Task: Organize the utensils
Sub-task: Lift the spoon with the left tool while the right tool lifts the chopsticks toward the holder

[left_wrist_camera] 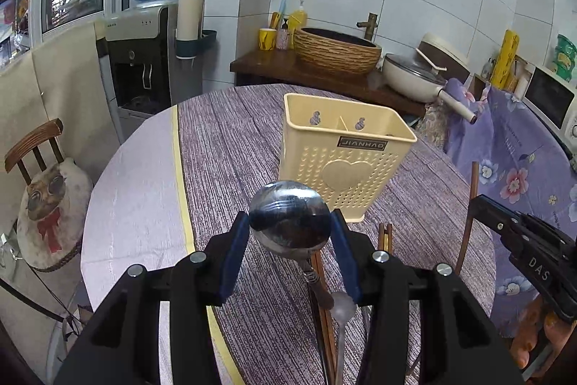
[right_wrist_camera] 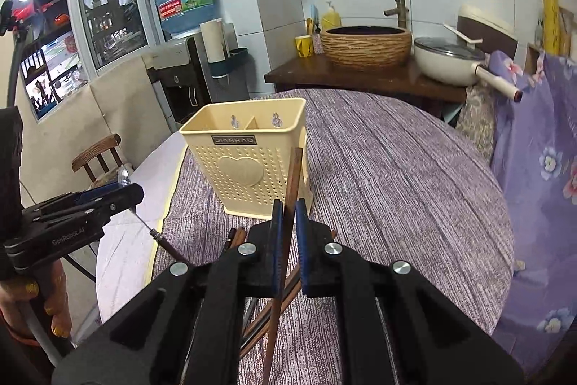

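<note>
left claw (left_wrist_camera: 290, 233): I have it clenched on the bowl of a metal spoon (left_wrist_camera: 290, 217), pads against both sides, handle hanging down toward 6 o'clock.
spoon to holder: the cream utensil holder (left_wrist_camera: 342, 161) stands on the table (left_wrist_camera: 223, 147) at about 1 o'clock from my left claw, near, open top up.
right claw (right_wrist_camera: 287, 215): clenched on one brown chopstick (right_wrist_camera: 294, 175), long axis running 6 to 12 o'clock, tip leaning slightly to 1.
chopstick to holder: holder at 11 o'clock, just beyond the tip; I judge this hand slightly nearer.
holder contents: one divider, two compartments; both look empty as far as I can see.
table leftovers: more chopsticks (right_wrist_camera: 236, 237) lie below the claws.
</note>
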The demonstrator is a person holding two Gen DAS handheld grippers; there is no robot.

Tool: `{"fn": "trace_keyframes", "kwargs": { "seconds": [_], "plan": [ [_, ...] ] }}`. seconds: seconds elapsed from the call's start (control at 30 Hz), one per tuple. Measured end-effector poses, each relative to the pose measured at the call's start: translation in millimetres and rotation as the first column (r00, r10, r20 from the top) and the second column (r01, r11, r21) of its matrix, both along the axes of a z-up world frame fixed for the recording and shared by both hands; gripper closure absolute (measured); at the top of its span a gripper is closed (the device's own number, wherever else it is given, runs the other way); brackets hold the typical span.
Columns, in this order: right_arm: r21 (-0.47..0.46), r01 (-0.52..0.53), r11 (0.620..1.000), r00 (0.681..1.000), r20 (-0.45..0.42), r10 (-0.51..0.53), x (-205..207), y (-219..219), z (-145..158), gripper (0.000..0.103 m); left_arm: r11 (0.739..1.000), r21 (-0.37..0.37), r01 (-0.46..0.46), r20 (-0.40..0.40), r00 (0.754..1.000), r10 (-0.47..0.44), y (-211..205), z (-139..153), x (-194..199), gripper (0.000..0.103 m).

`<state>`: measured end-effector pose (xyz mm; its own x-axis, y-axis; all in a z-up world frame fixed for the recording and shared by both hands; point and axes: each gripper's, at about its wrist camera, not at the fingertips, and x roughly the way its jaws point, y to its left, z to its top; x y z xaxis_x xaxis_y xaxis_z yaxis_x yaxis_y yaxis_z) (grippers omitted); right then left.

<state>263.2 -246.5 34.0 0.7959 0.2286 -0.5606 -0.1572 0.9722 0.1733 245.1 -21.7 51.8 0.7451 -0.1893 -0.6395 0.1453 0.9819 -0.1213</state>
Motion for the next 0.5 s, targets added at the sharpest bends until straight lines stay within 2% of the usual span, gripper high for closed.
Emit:
{"fn": "trace_keyframes", "kwargs": {
  "seconds": [0.5],
  "plan": [
    [0.026,-0.019,0.999,0.997,0.071,0.017,-19.0,-0.4,27.5,0.096,1.0,-0.02,0.016,0.019,1.0,-0.016,3.9,17.5,-3.2,0.057]
  ]
}}
